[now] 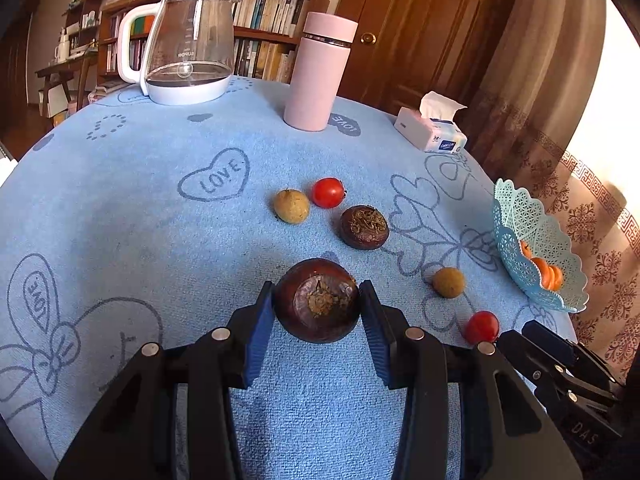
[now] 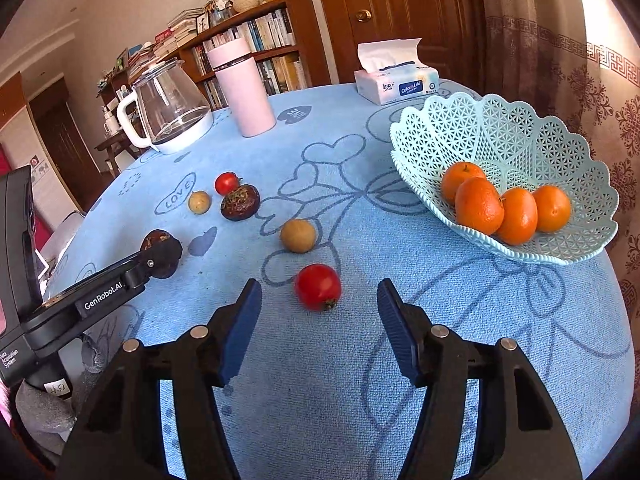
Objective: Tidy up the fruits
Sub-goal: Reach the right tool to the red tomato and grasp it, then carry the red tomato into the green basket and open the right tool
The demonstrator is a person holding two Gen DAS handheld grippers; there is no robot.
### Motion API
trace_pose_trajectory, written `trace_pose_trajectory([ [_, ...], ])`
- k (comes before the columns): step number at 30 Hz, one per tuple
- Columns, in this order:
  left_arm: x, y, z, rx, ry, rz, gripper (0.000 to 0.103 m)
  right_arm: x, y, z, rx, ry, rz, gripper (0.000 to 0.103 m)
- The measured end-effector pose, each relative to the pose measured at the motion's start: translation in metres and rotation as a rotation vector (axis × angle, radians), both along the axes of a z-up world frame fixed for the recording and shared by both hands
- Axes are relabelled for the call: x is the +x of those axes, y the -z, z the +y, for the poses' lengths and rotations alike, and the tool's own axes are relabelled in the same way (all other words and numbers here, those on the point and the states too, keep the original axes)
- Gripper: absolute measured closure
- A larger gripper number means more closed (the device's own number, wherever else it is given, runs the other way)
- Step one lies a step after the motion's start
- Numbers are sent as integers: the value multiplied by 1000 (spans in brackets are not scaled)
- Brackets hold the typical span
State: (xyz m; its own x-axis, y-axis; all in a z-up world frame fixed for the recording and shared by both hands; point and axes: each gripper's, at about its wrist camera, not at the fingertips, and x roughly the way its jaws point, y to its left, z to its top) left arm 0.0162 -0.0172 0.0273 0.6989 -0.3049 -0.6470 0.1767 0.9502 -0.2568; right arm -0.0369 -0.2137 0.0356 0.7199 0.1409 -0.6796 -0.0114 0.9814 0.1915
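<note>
Readable text: "GenRobot.AI" on the left tool's arm, "Data Acquisition System" on its handle; "SUPOR" on the glass kettle (image 1: pixel 188 46); "ColorsLife" on the tissue pack (image 2: pixel 396 84); "LOVE" inside hearts printed on the blue cloth covering the counter (image 1: pixel 120 220). Left tool (image 1: pixel 318 302): narrowly parted, both blue pads pressed on a dark brown round fruit (image 1: pixel 318 300), which sits between them against the cloth. Right tool (image 2: pixel 318 314): jaws standing wide, gripping nothing; a red tomato (image 2: pixel 318 286) lies on the cloth between and just beyond the fingertips, clear of both pads. Seen from the right wrist: a tan fruit (image 2: pixel 298 235) at 12 o'clock from that tomato; further off, at 11 o'clock, a second dark fruit (image 2: pixel 240 202), a second tomato (image 2: pixel 227 183) and a pale tan fruit (image 2: pixel 199 201) clustered together. Pale blue lattice basket (image 2: pixel 520 128) at 2 o'clock, holding four oranges (image 2: pixel 480 206). Pink flask (image 2: pixel 244 88) stands upright just beside the kettle at the far edge.
</note>
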Motion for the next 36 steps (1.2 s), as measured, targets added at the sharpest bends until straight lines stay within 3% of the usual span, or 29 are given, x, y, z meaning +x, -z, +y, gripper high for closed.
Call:
trace_pose_trajectory([
  [11,0,0,-1,-3,4,1,60,21,16,8,-31,-20,87,65],
  [20,-1,0,-1,-1,8,0,60,26,20,7,-42,-11,102,73],
  [36,-2,0,-4,3,23,-4,60,11,-1,-9,5,31,38,74],
])
